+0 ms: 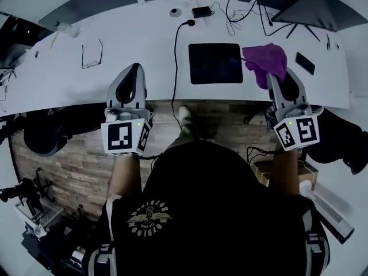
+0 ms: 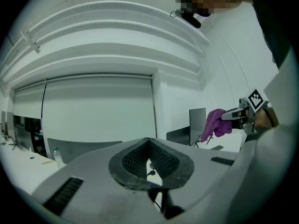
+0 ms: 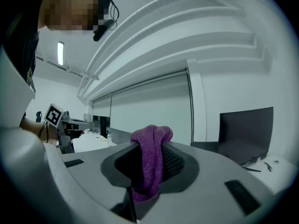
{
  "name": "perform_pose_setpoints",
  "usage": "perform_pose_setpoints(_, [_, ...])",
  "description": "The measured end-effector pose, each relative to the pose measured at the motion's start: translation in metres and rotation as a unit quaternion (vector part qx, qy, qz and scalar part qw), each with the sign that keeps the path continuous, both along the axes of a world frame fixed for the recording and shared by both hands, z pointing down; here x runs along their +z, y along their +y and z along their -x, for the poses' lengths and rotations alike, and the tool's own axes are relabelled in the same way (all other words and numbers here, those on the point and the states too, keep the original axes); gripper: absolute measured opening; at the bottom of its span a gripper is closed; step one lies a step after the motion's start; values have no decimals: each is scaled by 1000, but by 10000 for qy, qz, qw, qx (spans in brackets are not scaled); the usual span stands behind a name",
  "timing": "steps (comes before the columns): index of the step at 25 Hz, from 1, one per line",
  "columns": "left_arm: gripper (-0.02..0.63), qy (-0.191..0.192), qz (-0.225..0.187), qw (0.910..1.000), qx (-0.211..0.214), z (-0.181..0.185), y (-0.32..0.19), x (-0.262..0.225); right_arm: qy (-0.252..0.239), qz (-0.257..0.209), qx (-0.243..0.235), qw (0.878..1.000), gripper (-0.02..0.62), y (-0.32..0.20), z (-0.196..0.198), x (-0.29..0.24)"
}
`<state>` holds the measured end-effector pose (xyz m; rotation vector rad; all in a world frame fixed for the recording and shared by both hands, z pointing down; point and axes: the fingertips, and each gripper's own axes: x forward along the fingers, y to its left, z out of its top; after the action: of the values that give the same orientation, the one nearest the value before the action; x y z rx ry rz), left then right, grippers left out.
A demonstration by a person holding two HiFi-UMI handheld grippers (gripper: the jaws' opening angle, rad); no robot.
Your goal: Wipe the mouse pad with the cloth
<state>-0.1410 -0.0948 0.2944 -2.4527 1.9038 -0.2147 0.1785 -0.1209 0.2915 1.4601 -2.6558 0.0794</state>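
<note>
A black mouse pad (image 1: 215, 63) lies on the white desk (image 1: 144, 39), in front of me. My right gripper (image 1: 272, 78) is held up at the desk's near edge, right of the pad, shut on a purple cloth (image 1: 265, 59) that bunches above its tips. In the right gripper view the cloth (image 3: 150, 157) is pinched between the jaws of the right gripper (image 3: 149, 162). My left gripper (image 1: 135, 69) is raised at the left of the pad; in its own view the left gripper (image 2: 149, 158) has its pads together with nothing held. From there the cloth (image 2: 215, 122) shows at the right.
Eyeglasses (image 1: 92, 55) lie on the desk's left part. A black cable (image 1: 176, 56) runs down beside the pad from a charger (image 1: 201, 11). A laptop (image 1: 313, 7) and a small dark slab (image 1: 305, 63) sit at the right. A dark chair (image 1: 46, 132) stands below left.
</note>
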Motion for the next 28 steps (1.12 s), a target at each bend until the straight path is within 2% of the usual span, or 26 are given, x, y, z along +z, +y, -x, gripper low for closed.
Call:
perform_pose_setpoints(10, [2,66,-18,9993,366,-6,-61,-2,159,-13,144,9998,90,-42,9,-18])
perform_pose_setpoints(17, [2,122,-138,9985,506,15,-90,-16,159,-116,164,9997,91,-66,41,-34])
perform_pose_setpoints(24, [2,254,-118,9970,716,44,-118,-13,296,-209,103,9993,91,-86,86,-43])
perform_pose_setpoints(28, [2,348,-95,9969,702,56,-131,-4,347,-209,35,9992,91,-93,104,-40])
